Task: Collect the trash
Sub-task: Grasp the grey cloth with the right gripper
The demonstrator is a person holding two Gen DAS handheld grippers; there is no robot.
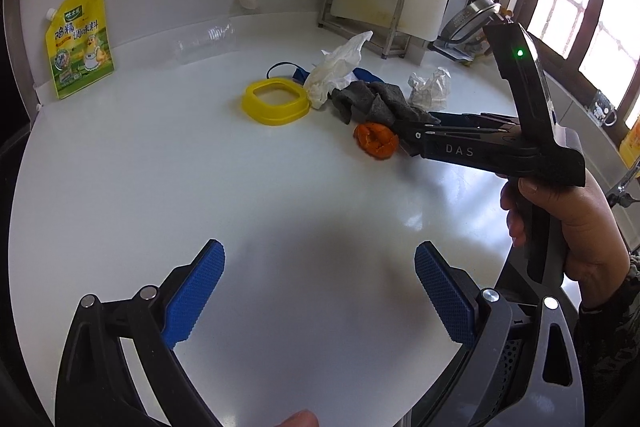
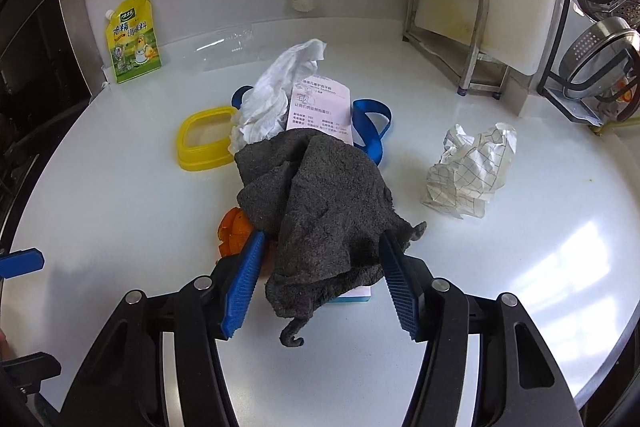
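A: Obs. — the right gripper (image 2: 320, 267) sits low at the near end of the trash pile on the white counter (image 2: 120, 219). Its jaws stand wide, one either side of the grey cloth (image 2: 320, 195), pads not pressing it. Nothing held.

B: And the left gripper (image 1: 320, 291)?

A: Fully spread over bare counter, well apart from the pile, empty.

B: Handling of the cloth?

A: Judged soft, limp, light; it will sag and drape once lifted. It lies over a printed box (image 2: 320, 107) and touches the orange peel (image 2: 236, 227), so a deep bite could catch those too. Best hold: the bunched fold at the middle, not the thin trailing tail.

B: Other trash?

A: White tissue (image 2: 280, 95) behind the cloth, crumpled checked paper (image 2: 472, 171) off to the right, standing apart. Both feather-light, crushable, easy to pinch anywhere. The peel looks slippery and small; it needs a low, square approach.
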